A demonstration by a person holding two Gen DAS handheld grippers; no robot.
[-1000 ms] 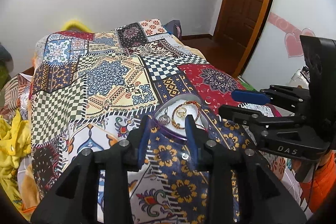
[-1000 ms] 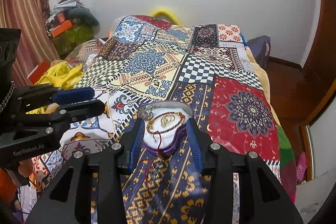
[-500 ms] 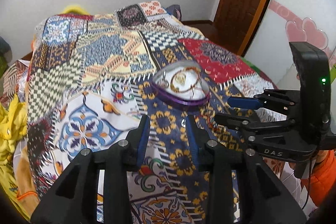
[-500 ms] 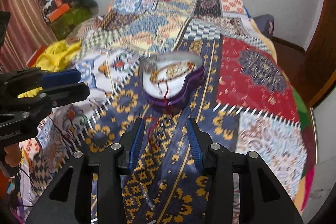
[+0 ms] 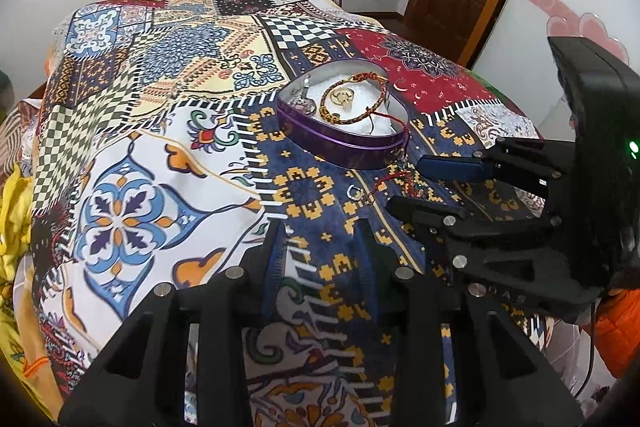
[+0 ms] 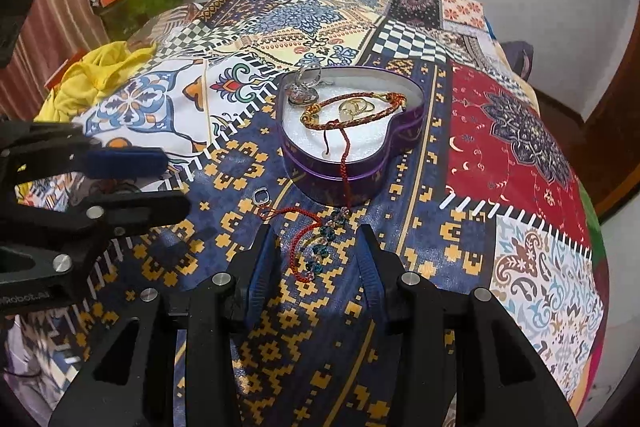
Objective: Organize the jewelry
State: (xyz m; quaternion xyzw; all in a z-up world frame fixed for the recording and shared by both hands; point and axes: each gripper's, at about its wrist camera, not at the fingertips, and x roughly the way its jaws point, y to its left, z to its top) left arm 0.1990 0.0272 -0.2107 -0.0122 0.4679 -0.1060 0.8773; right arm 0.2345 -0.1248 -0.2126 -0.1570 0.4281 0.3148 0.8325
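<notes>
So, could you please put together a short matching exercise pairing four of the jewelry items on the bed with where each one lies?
Items:
1. braided bracelet
2. small silver ring
3. red beaded cord bracelet
4. glass pendant

Places:
A. on the bedspread, between the right tongs' fingertips
B. on the white padding in the middle of the heart-shaped tin
C. at the tin's upper left edge
D. alone on the bedspread, just left of the tin's tip

Pairs: 1-B, 2-D, 3-A, 4-C
</notes>
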